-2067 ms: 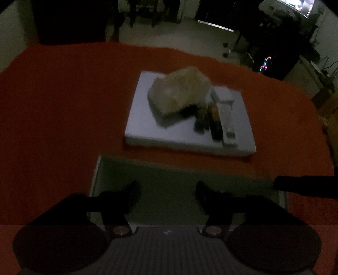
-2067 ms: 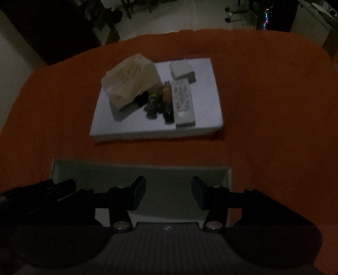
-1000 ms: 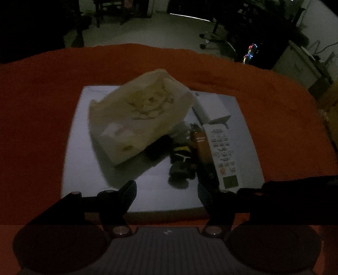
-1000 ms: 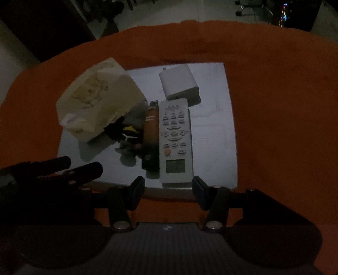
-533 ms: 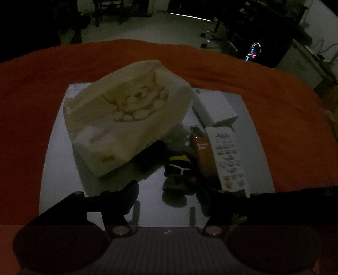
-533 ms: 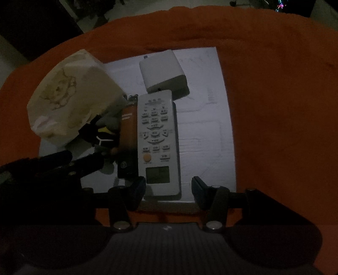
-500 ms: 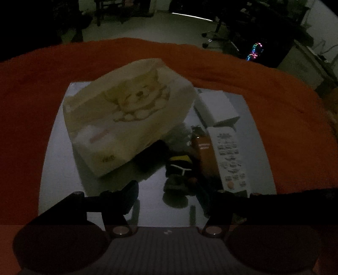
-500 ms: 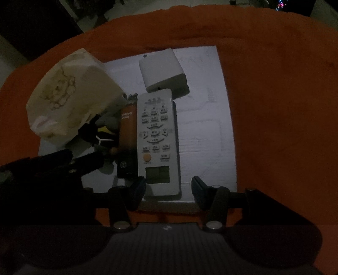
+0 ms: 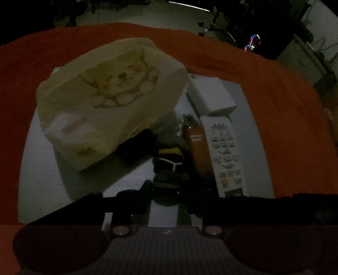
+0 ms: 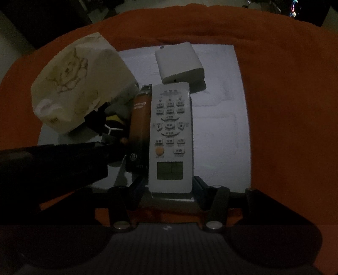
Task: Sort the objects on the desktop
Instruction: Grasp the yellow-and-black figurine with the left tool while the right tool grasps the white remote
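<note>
On a white board (image 10: 219, 110) lie a cream tissue pack with a dog print (image 9: 105, 101), a white charger block (image 10: 179, 63), a grey remote (image 10: 171, 135), a brown tube (image 10: 139, 124) and a small black-and-yellow toy (image 9: 169, 165). My right gripper (image 10: 170, 186) is open with its fingers on either side of the remote's near end. My left gripper (image 9: 166, 196) is open, its fingers flanking the near end of the toy. The left gripper's body (image 10: 52, 162) shows dark at the left of the right wrist view.
An orange cloth (image 10: 285, 84) covers the table around the board. The room beyond is dark, with coloured lights (image 9: 253, 42) at the far right and a pale floor (image 9: 147, 14) past the table edge.
Both grippers have moved forward over the board. The right fingers now straddle the remote's near end; the left fingers have narrowed and come up around the toy.
</note>
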